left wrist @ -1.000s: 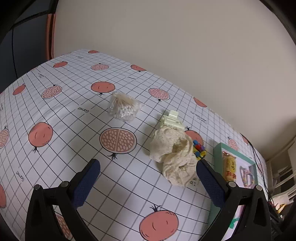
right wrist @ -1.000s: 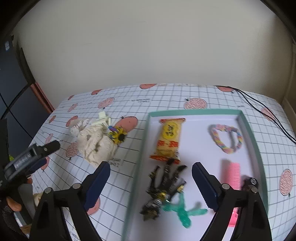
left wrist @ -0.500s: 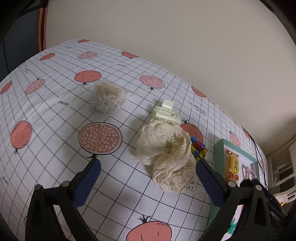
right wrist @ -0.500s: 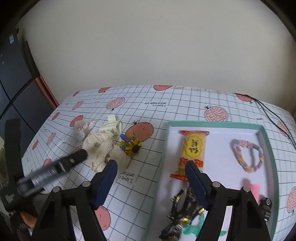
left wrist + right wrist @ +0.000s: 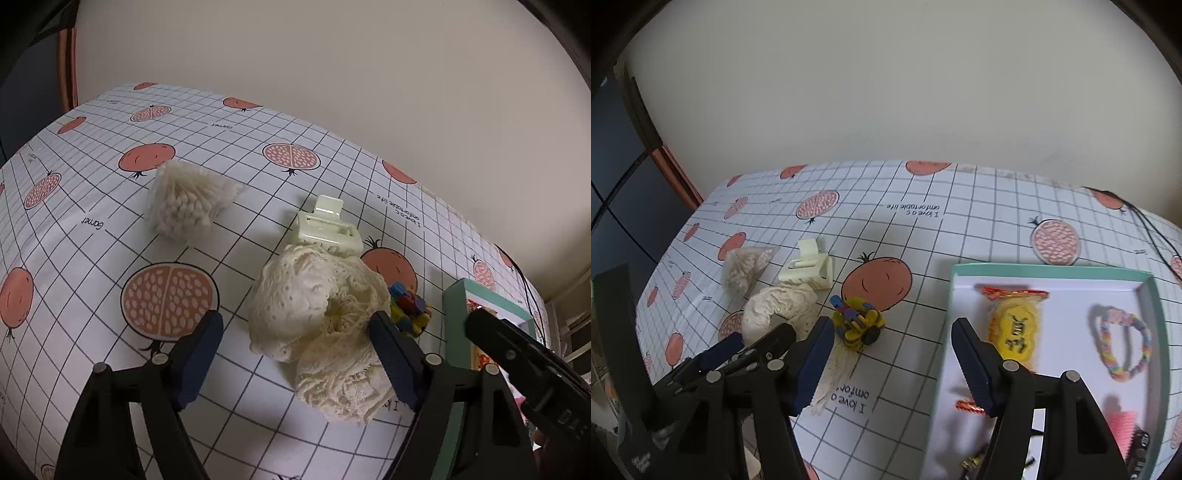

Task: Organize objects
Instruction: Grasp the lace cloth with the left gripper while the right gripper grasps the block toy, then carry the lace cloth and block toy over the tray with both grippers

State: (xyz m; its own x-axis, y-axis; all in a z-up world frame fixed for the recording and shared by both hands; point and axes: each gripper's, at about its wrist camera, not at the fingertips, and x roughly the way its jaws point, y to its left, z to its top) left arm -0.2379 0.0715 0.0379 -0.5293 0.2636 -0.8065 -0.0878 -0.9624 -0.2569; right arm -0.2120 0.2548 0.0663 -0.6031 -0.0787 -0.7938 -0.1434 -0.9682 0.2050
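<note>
**Lace cloth framed, neighbours close**

The crumpled cream lace cloth [image 5: 325, 325] lay on the pomegranate-print tablecloth [image 5: 110, 229], its long axis running from the pale plastic claw clip [image 5: 328, 229] toward the camera. The left gripper [image 5: 295, 350] stood with fingers apart around it, empty. Closing might have snagged the touching multicoloured toy [image 5: 408, 308]. The right gripper [image 5: 892, 354] hovered open beside the teal-rimmed tray [image 5: 1049, 271].

We see a tablecloth [image 5: 110, 229] with a black grid, printed with orange fruits and cut pomegranates, covering the whole surface. A plain cream wall [image 5: 886, 92] rises at the far edge. A black cable [image 5: 1156, 236] trails over the far right corner, and a dark panel [image 5: 613, 177] stands at the left
</note>
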